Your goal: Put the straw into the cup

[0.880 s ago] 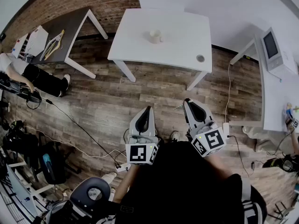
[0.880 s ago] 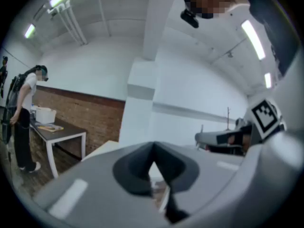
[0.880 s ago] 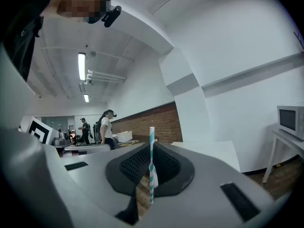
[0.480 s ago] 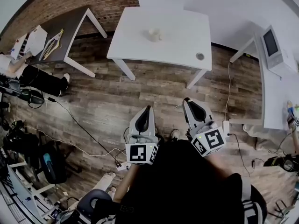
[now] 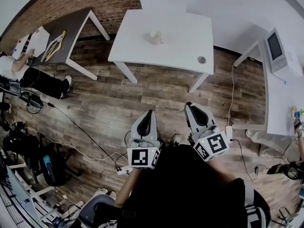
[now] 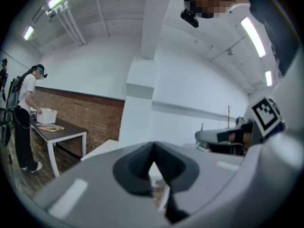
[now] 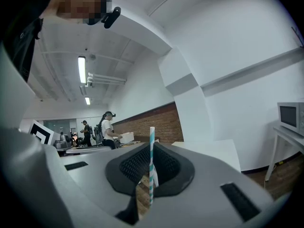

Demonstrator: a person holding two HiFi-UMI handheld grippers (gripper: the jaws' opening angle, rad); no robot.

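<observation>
Straw [image 7: 152, 148] pinched upright in right gripper [image 7: 151, 175] jaws, left gripper [image 6: 153, 167] jaws together, cup [image 5: 156, 37] on table [image 5: 183, 44] too small for detail

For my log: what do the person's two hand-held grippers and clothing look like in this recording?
The left hand-held gripper and right hand-held gripper both have light grey shells that taper to black textured pads. Each carries a white cube with black square markers on it. The person wears a black top.
</observation>
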